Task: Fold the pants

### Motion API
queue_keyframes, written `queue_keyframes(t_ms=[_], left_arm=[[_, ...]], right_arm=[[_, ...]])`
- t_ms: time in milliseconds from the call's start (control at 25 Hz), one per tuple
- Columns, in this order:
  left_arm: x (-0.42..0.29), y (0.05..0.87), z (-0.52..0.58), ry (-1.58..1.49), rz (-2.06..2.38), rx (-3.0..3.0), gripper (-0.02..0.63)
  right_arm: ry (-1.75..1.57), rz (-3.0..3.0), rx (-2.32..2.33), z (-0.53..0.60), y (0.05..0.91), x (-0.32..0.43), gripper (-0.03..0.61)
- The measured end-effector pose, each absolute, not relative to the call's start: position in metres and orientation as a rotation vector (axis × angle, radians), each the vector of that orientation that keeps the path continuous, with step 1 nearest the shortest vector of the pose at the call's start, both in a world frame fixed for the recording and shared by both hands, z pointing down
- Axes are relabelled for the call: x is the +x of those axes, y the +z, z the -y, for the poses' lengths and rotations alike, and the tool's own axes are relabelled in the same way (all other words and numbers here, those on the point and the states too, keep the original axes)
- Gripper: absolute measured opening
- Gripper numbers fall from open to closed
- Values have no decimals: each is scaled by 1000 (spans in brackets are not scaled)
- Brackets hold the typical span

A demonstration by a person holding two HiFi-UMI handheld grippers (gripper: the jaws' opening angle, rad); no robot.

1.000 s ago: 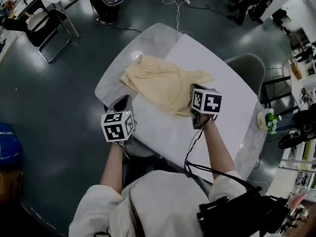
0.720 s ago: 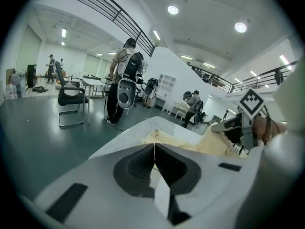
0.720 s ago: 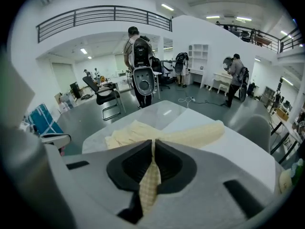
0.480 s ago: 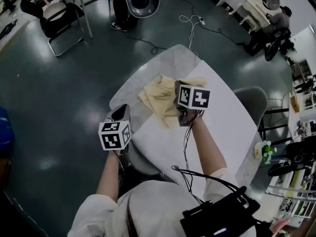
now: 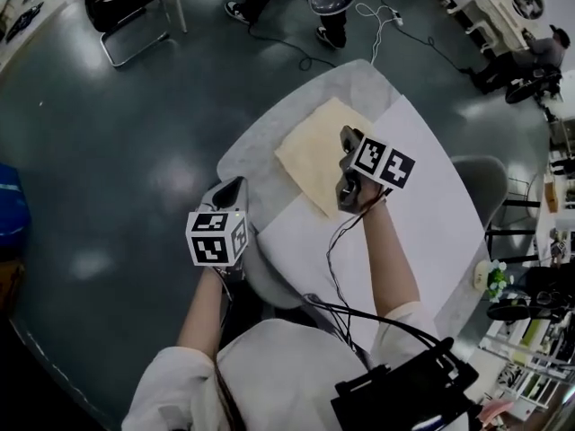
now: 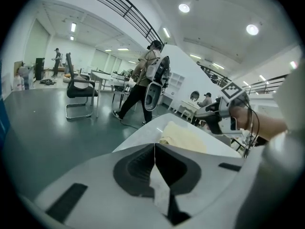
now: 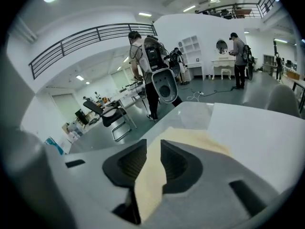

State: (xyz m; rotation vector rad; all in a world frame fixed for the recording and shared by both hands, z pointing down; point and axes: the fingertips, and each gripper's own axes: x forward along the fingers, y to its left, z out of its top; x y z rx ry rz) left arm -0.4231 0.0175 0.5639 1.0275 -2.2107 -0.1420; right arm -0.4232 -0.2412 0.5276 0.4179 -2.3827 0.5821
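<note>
The pale yellow pants (image 5: 313,153) lie as a flat folded rectangle on the far part of the table, partly on its white sheet (image 5: 422,205). My right gripper (image 5: 346,142) hangs over their right edge. Its jaws have just been opening and stand apart; in the right gripper view (image 7: 153,144) the yellow cloth (image 7: 200,138) shows through the gap and neither pad presses it. My left gripper (image 5: 235,185) hovers at the table's near-left edge, away from the pants. In the left gripper view (image 6: 155,144) its tips meet with nothing between them, and the pants (image 6: 183,136) lie ahead.
The round grey table (image 5: 260,142) stands on a dark floor. A person with a backpack rig (image 7: 152,66) walks beyond its far side. A metal chair (image 5: 135,7) stands at the far left and a grey chair (image 5: 485,182) at the right. A small plant (image 5: 492,281) sits near the table's right rim.
The pants were spread out and rumpled and now lie as a compact flat rectangle. My right gripper swung across them toward the far left, and the cloth no longer bunches at its jaws.
</note>
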Motion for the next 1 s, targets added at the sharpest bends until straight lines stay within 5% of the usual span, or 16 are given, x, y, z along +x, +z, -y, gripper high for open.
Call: queue_keyframes(t_ms=[520,1000], left_arm=[[-382,537,33,-71,2175,1208,9],[-261,471,136,52,2072,1563,9]], right_arm=[[515,2476,552,267,479,-336,78],[406,2467,962,313,431,-111,-5]])
